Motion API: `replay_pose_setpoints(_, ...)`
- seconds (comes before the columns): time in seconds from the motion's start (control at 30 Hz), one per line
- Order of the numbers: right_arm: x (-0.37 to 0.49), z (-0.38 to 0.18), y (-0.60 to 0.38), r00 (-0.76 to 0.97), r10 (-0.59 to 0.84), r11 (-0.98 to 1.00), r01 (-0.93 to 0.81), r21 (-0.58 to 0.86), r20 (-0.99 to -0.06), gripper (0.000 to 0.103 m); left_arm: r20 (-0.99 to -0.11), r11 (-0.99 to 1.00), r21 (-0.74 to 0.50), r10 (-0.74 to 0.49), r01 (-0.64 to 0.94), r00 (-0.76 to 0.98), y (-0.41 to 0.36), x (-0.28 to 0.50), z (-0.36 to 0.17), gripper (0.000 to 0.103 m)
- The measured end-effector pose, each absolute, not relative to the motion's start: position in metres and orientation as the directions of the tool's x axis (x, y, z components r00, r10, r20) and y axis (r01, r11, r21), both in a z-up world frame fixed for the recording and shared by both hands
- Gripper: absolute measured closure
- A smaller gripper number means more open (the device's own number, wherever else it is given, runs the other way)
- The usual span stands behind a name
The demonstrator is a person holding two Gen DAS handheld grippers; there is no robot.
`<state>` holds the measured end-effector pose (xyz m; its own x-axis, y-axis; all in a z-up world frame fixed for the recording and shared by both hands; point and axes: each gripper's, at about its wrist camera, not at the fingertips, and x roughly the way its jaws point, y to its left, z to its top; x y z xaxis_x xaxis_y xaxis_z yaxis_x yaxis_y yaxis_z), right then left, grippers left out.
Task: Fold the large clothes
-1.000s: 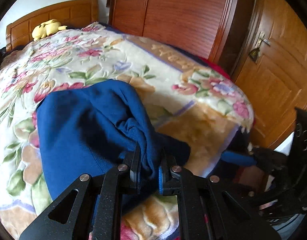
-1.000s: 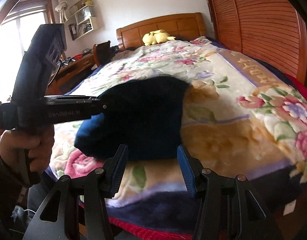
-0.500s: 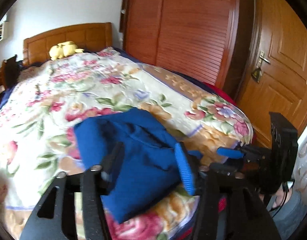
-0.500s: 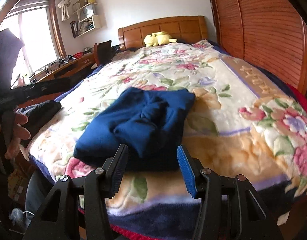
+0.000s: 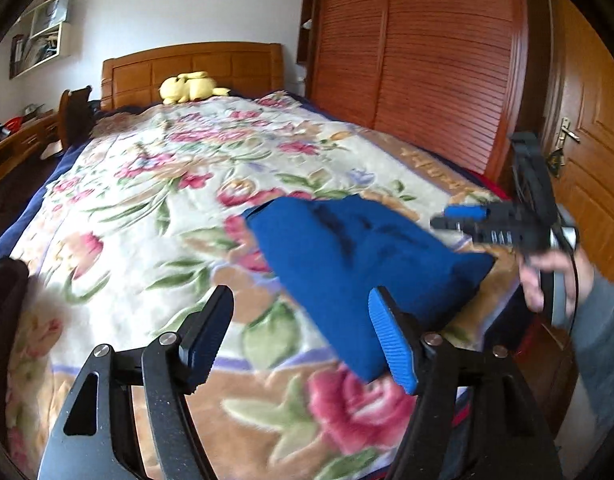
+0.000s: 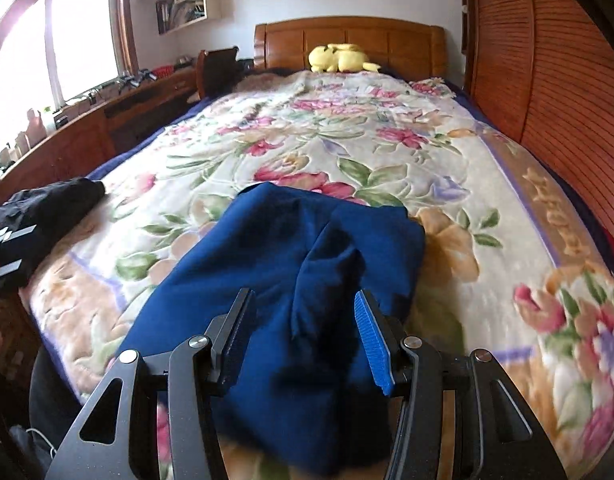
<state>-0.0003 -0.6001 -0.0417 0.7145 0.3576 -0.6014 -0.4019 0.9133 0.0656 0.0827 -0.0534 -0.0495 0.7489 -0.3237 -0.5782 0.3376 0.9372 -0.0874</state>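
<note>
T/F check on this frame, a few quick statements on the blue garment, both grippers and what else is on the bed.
1. The blue garment lies folded on the floral blanket. True.
2. The left gripper clamps the garment. False: its jaws are opening, with nothing between them.
3. The right gripper is open and holds nothing. True.
4. A yellow plush toy sits by the headboard. True.
5. The garment is red. False: blue.
6. A dark garment lies on top of the blue one. False: it lies apart, at the bed's edge.
</note>
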Motion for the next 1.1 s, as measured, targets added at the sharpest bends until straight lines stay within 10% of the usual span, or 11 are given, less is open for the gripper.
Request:
replay_pose_setpoints(0.97,0.123,-0.088,-0.564,0.399,0.323,0.912,-0.374,0.17,-0.858,0.05,-0.61,0.963,-0.157,-0.269,0.219,0.746,0.009,0.077,-0.105,0.032)
replay_pose_setpoints(1.1,0.125,-0.085,-0.564,0.348,0.387,0.872,-0.44,0.216,-0.854,0.095,-0.614,0.962,-0.159,-0.273,0.223,0.74,0.007,0.078,-0.107,0.032)
